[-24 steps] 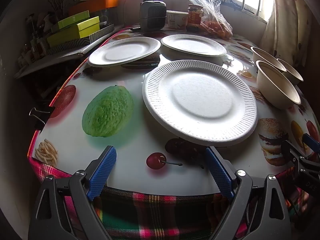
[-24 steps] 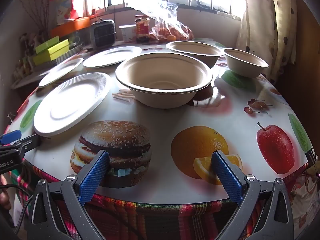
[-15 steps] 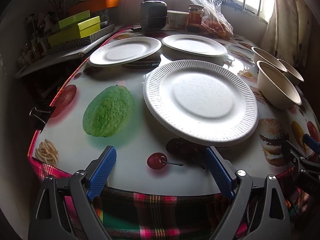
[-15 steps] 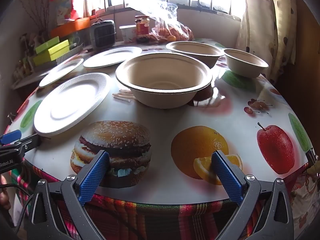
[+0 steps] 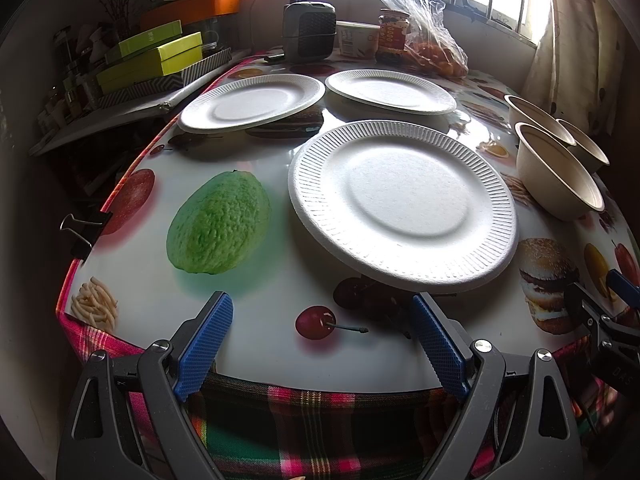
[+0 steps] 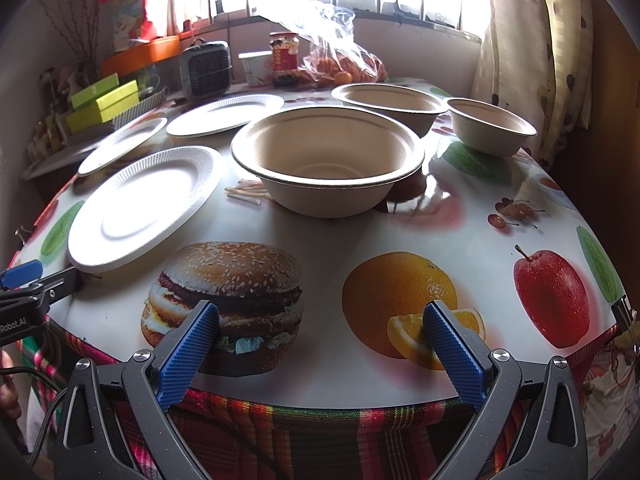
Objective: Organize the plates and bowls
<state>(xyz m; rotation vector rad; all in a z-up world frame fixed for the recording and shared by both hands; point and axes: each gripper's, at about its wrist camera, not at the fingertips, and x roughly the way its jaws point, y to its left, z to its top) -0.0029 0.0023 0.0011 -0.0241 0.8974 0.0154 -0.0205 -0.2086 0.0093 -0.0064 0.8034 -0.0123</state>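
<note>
Three white paper plates lie apart on the table: a near one (image 5: 404, 200), one at the back left (image 5: 252, 102) and one at the back middle (image 5: 390, 91). Three beige bowls stand to their right: a near one (image 6: 328, 160), one behind it (image 6: 390, 106) and a small one at the right (image 6: 492, 126). My left gripper (image 5: 322, 340) is open and empty at the table's near edge, just before the near plate. My right gripper (image 6: 320, 344) is open and empty at the near edge, in front of the near bowl.
The table (image 6: 332, 240) has a glossy cloth printed with food pictures. At the back stand a small heater (image 5: 309, 30), a jar (image 5: 394, 36), a tub (image 5: 357, 38) and a bag of oranges (image 5: 434, 50). Green boxes (image 5: 156, 58) sit on a shelf at left. A curtain (image 6: 532, 52) hangs at right.
</note>
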